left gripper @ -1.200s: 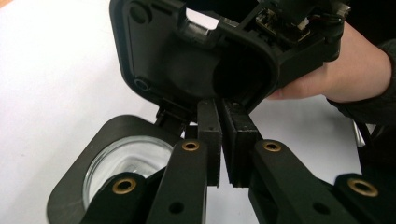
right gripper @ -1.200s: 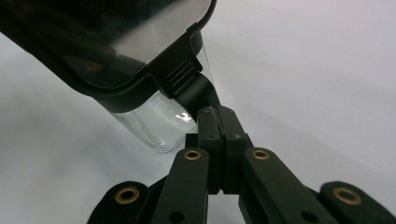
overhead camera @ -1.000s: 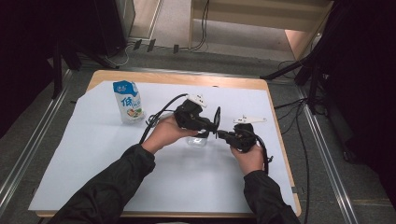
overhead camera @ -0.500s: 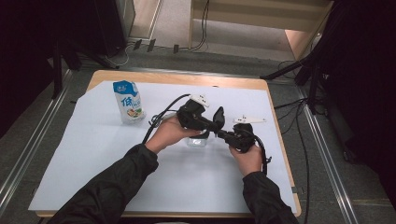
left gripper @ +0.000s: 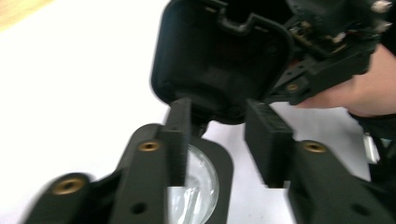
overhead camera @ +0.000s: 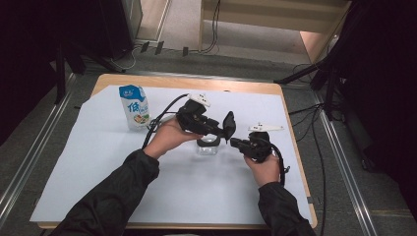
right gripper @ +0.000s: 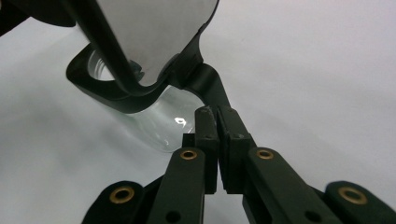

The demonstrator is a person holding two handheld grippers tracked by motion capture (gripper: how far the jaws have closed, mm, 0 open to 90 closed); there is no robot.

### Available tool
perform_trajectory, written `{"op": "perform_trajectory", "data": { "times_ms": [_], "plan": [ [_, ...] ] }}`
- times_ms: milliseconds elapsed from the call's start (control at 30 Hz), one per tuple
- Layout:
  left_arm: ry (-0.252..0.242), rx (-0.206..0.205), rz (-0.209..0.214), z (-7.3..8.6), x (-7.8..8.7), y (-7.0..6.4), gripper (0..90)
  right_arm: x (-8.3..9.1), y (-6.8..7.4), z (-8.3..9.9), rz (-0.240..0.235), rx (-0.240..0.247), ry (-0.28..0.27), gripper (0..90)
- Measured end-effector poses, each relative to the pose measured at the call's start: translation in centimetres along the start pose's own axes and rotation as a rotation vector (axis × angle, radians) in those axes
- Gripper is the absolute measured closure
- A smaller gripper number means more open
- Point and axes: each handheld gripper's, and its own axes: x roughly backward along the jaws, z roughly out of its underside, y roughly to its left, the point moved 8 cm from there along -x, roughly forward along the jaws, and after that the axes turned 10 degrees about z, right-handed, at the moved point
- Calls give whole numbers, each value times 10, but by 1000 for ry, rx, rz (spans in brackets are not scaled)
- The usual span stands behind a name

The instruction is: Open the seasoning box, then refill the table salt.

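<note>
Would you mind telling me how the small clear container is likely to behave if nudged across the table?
The clear container looks short and seems empty, so it is probably light and apt to slide on the smooth white sheet. Its raised lid may make it tippy. The right gripper, shut on the black tab, likely steadies it.

Both forearms come in from the bottom of the high view in dark sleeves, angled toward each other over the middle of the desk. The left hand (overhead camera: pixel 169 136) grips the left claw (overhead camera: pixel 223 129), which points to the right, its jaws apart with a clear gap between the pads in the left claw view. The right hand (overhead camera: pixel 265 167) holds the right claw (overhead camera: pixel 235 143) pointing left, its jaws pressed together. The two claw tips sit just beside one another.
</note>
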Motion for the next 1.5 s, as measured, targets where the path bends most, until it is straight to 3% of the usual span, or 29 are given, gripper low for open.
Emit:
{"op": "perform_trajectory", "data": {
  "times_ms": [133,233,267,433,533,667,800,867,1000,1100,1500],
  "plan": [
    [-2,18,-16,5,7,0,498,6,2,0,-8,21,-10,806],
    [-2,37,-20,10,14,0,532,11,1,-1,6,48,-26,689],
    [-13,42,-19,12,16,0,532,14,0,-1,19,41,-14,681],
    [-42,42,-22,20,28,0,500,26,-1,-6,-8,35,-50,618],
    [-47,42,-46,25,38,1,488,27,-3,-4,-12,47,-47,596],
    [-41,79,-58,36,50,3,493,24,-4,0,-20,60,-41,580],
    [-65,79,-89,48,61,6,481,20,-4,3,-15,107,-46,570],
    [-75,73,-104,53,67,8,472,20,-4,3,-12,98,-27,565],
    [-57,99,-110,65,72,14,432,23,-7,-1,-28,76,-40,538],
    [-67,96,-108,70,75,15,408,24,-9,-1,-35,67,-41,535],
    [-93,146,-170,94,109,23,395,17,-8,-2,-50,88,-20,494]
  ]
}}
